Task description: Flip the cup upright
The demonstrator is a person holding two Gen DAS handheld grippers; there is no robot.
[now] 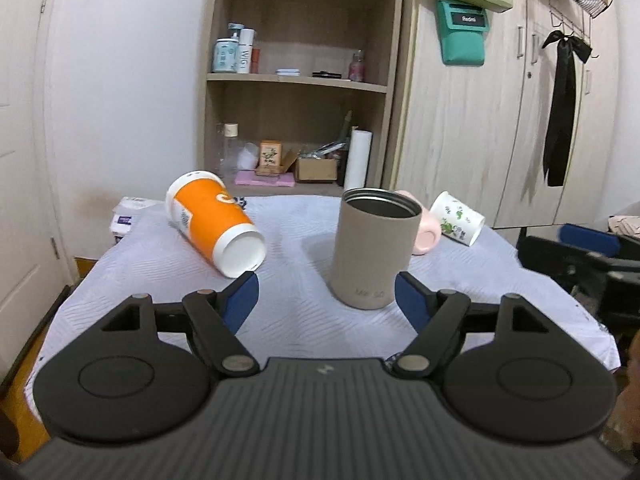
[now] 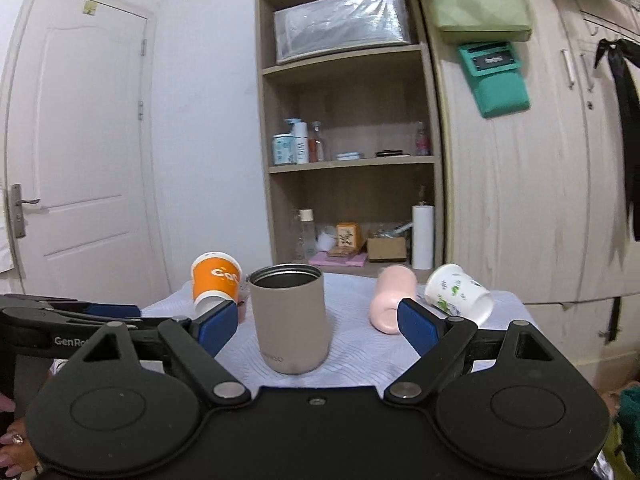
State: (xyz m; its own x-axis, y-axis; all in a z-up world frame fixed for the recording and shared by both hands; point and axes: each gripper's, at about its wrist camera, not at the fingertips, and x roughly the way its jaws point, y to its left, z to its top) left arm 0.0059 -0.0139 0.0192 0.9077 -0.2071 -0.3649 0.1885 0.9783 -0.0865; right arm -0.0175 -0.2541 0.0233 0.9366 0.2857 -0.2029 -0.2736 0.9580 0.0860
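A beige metal tumbler (image 1: 374,246) stands upright, mouth up, on the white-clothed table (image 1: 296,312); it also shows in the right wrist view (image 2: 290,316). An orange paper cup (image 1: 214,222) lies on its side at the left, also seen from the right wrist (image 2: 214,280). A pink cup (image 2: 390,298) and a white floral cup (image 2: 460,294) lie on their sides at the right. My left gripper (image 1: 325,300) is open and empty, just short of the tumbler. My right gripper (image 2: 318,322) is open and empty, with the tumbler in front between its pads.
A wooden shelf unit (image 2: 348,152) with bottles, boxes and a paper roll stands behind the table. A wardrobe (image 2: 520,184) is at the right, a white door (image 2: 80,152) at the left. The left gripper body (image 2: 48,324) sits at the table's left side.
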